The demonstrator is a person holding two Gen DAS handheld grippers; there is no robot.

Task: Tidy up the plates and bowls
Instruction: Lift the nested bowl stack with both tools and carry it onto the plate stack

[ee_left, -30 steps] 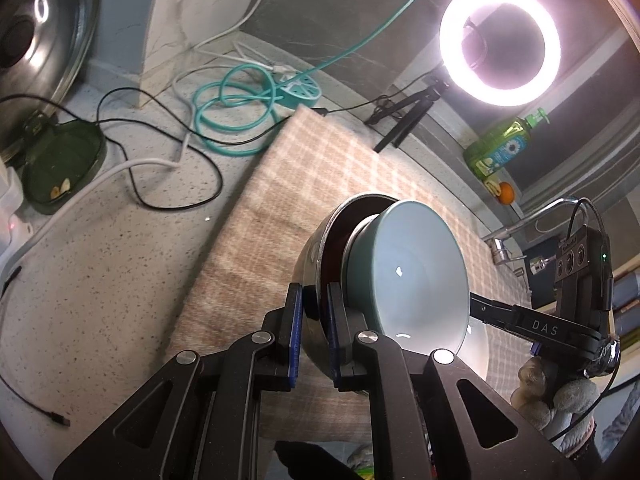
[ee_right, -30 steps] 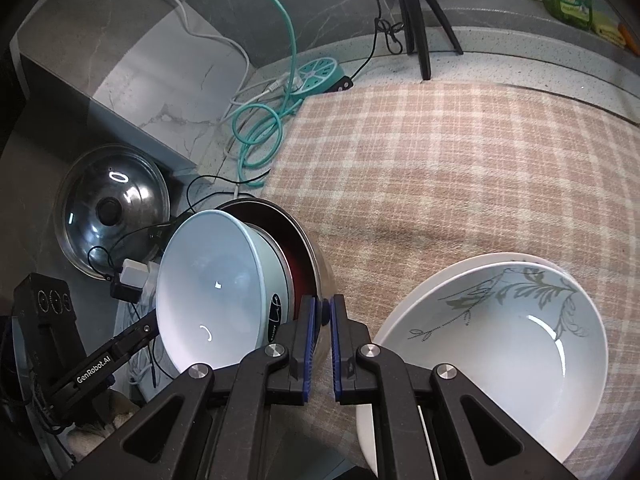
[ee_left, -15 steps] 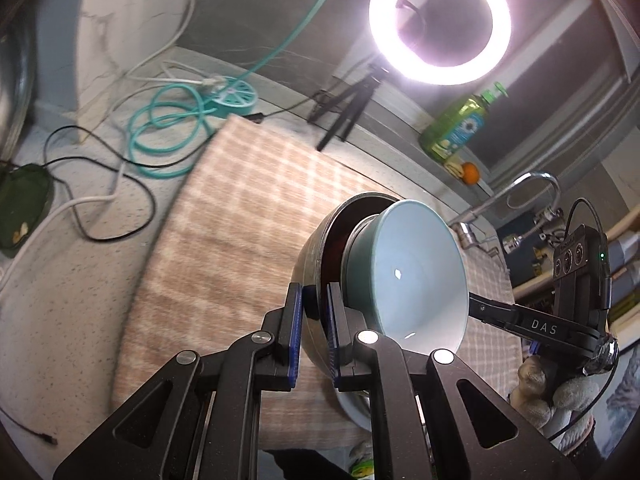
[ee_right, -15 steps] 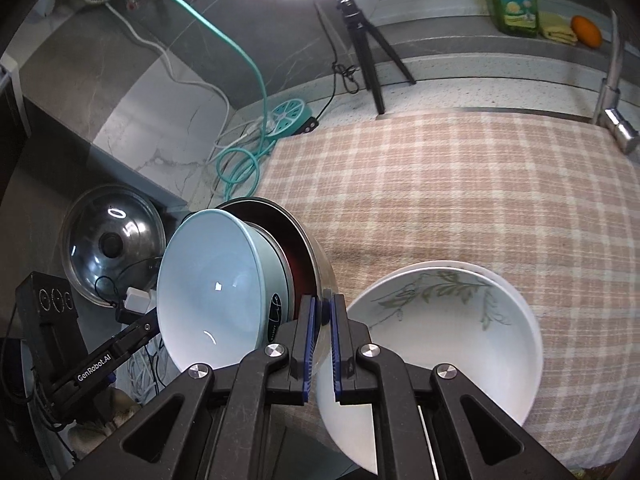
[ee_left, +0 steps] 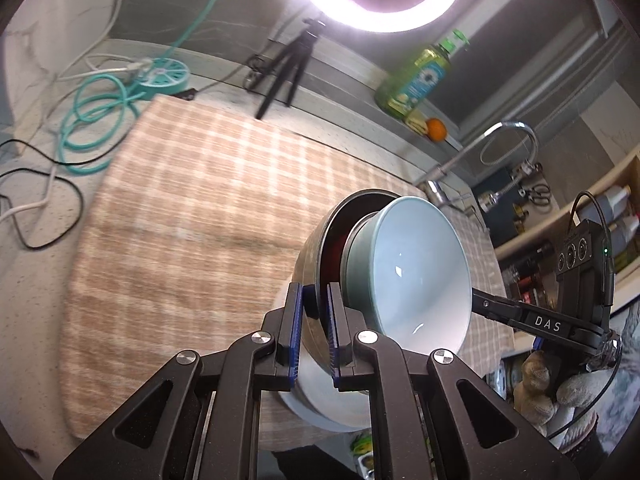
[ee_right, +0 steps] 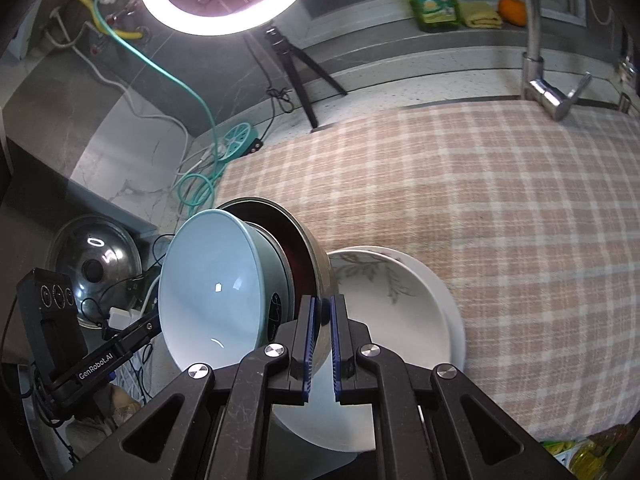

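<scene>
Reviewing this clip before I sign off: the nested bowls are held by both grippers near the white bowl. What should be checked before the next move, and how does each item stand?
1. Left gripper shut on steel bowl rim: ok.
2. Right gripper shut on the opposite rim: ok.
3. Blue bowl seated inside the steel bowl: ok, though the pair is steeply tilted.
4. White bowl on the checked cloth has nothing in it: ok.
5. Stack centred over the white bowl: cannot tell.
6. Cloth around the white bowl free of other items: ok.

The cloth (ee_right: 460, 208) is checked in tan-pink and cream; the inner bowl (ee_right: 212, 288) is pale blue; the metal bowl (ee_right: 316, 256) around it is silver outside, dark red within; the white bowl (ee_right: 396, 300) bears grey-green leaf sprigs; the cable (ee_left: 96, 120) at the cloth's far left corner is teal.
</scene>
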